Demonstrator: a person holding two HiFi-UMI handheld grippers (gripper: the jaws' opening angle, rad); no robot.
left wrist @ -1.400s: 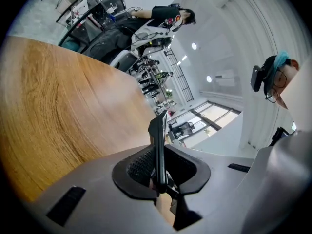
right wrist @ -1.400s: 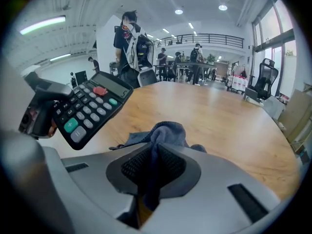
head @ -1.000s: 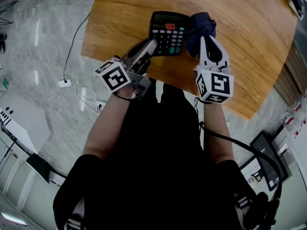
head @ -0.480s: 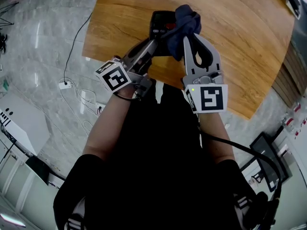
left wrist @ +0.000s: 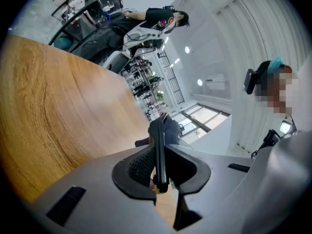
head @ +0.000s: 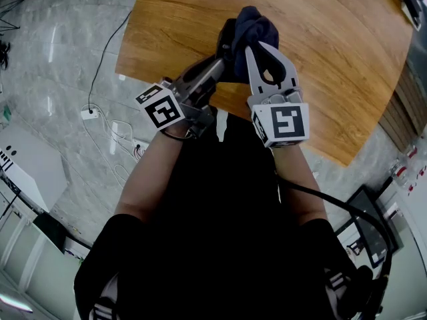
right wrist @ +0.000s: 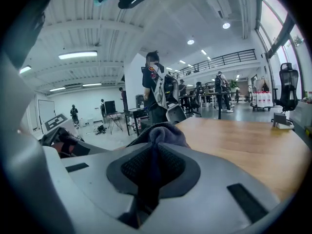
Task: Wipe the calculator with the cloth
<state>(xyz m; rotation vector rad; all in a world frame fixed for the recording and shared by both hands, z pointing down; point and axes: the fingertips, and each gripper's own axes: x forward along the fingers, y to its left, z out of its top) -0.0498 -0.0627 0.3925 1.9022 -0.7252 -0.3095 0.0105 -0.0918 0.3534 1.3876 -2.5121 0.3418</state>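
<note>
In the head view my left gripper [head: 217, 64] is shut on the near edge of the black calculator [head: 225, 37] and holds it above the wooden table [head: 333, 65]. The dark blue cloth [head: 253, 27] covers most of the calculator. My right gripper [head: 257, 45] is shut on that cloth, right beside the left one. In the left gripper view the calculator [left wrist: 159, 145] stands edge-on between the pads, with the cloth [left wrist: 171, 129] just behind it. In the right gripper view the cloth [right wrist: 158, 135] bunches up out of the shut jaws.
The table's curved near edge lies just below the grippers. A white socket with cables [head: 90, 114] lies on the grey floor at the left, beside a white device [head: 27, 165]. People, desks and an office chair [right wrist: 287, 82] stand far behind the table.
My right gripper has carried the cloth left and up, from beside the calculator to over its face, which now hides the keys and the display. The left gripper has stayed almost still.
</note>
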